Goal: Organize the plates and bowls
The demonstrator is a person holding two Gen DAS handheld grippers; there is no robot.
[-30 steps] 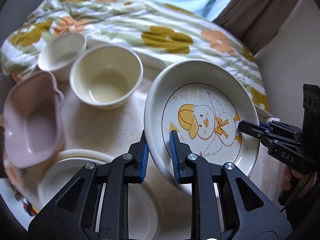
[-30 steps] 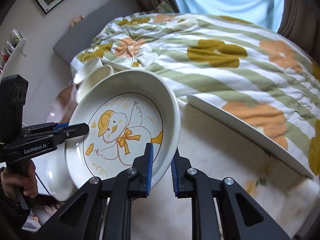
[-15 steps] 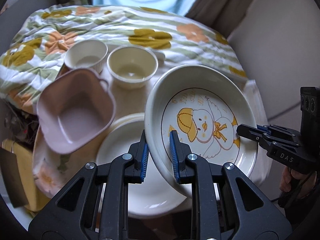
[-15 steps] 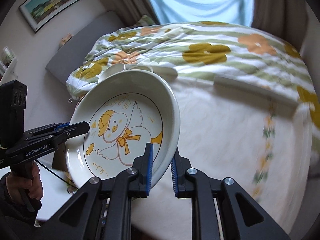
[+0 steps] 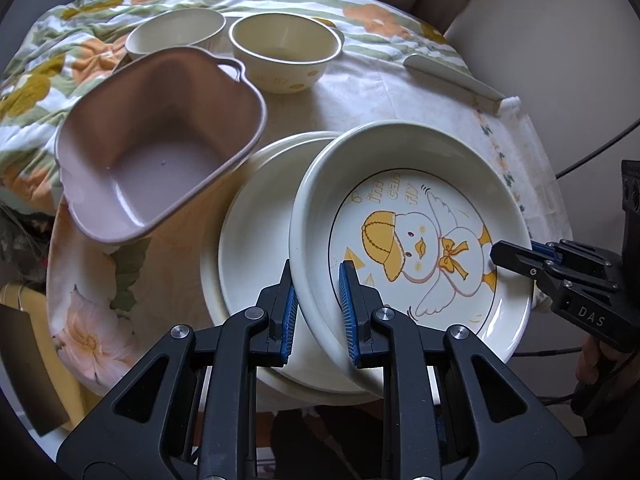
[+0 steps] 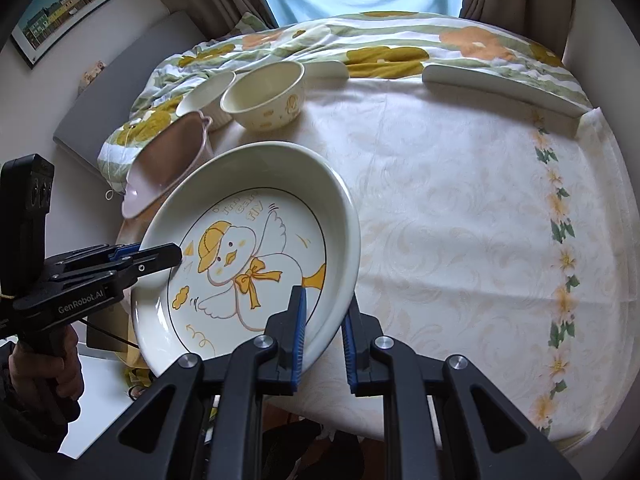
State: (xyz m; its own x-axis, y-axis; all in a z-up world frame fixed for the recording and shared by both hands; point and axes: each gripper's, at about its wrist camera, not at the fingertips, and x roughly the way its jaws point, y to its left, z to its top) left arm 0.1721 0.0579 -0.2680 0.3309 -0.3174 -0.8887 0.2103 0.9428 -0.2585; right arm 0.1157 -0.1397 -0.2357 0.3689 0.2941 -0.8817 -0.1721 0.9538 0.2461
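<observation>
The cream deep plate printed with a yellow-capped duck [image 5: 416, 240] serves as the landmark on the cloth-covered desk [image 6: 460, 200]. It hangs tilted over the plain white plates stacked flat [image 5: 256, 248], which lie beneath it and to its left. Left of it and farther back sits the mauve squarish plastic bowl with handles [image 5: 160, 152]. Behind that bowl, at the desk's far edge, stand the two cream round bowls [image 5: 286, 56] side by side. Right of the duck plate the desk lies open, with a long white flat bar [image 6: 504, 84] at the far right edge. A flowered quilt [image 6: 384, 40] lies beyond the desk.
</observation>
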